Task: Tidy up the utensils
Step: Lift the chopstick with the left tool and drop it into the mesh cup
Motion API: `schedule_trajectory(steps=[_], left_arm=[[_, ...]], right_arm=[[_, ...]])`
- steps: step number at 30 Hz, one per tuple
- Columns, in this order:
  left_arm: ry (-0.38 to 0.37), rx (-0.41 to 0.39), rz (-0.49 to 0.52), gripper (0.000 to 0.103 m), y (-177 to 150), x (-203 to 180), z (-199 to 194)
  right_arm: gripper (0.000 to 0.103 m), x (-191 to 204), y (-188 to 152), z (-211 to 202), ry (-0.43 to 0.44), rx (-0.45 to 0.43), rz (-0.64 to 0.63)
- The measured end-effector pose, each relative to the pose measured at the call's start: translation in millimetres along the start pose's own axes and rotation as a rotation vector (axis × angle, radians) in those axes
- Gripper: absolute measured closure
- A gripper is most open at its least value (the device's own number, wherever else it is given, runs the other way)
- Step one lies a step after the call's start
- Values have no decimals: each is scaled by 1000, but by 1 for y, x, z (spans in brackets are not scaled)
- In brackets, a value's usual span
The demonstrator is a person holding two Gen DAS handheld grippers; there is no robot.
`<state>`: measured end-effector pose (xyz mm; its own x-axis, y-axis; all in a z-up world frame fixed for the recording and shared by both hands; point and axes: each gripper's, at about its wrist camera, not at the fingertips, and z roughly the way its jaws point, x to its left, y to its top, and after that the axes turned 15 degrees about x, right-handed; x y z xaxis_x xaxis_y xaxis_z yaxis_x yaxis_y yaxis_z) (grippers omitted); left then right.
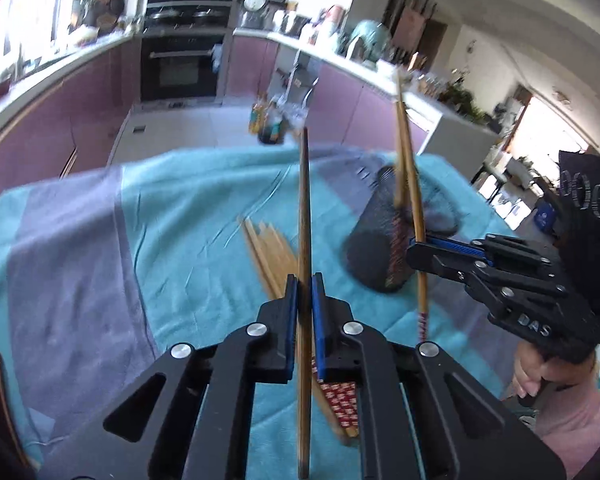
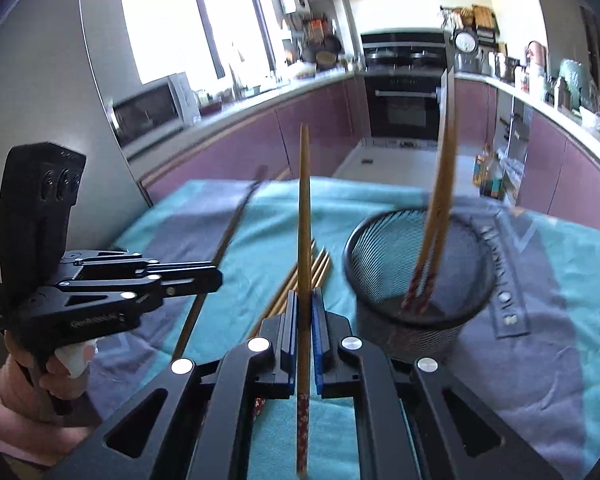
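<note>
Left wrist view: one dark brown wooden chopstick [image 1: 304, 216] is clamped upright between the closed blue pads of the left gripper [image 1: 304, 284]. A second bamboo chopstick with a red patterned end [image 2: 303, 280] is pinched the same way by the right gripper [image 2: 304, 300]. Two more chopsticks [image 2: 436, 216] are seen leaning inside the single black mesh cup [image 2: 416, 280], blurred. Several loose bamboo chopsticks [image 1: 266, 252] are left lying on the teal and grey towel [image 1: 100, 240], just beside the cup; an exact count cannot be made.
</note>
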<state>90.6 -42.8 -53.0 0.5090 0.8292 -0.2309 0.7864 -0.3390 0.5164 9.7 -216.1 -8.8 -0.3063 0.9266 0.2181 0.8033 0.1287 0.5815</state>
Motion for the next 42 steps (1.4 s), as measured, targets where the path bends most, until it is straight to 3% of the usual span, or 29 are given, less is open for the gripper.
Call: schedule_trajectory(steps=[11, 25, 33, 42], left_arm=[[-64, -125, 52, 95, 18, -21, -57], [-145, -312, 115, 95, 71, -63, -110], [-101, -297, 136, 95, 94, -87, -89], [-76, -169, 164, 95, 96, -98, -46]], right_arm=[[97, -14, 15, -56, -8, -149, -2], [97, -33, 44, -102, -61, -274, 11], [97, -42, 48, -87, -96, -245, 19], [97, -52, 46, -48, -104, -120, 36]])
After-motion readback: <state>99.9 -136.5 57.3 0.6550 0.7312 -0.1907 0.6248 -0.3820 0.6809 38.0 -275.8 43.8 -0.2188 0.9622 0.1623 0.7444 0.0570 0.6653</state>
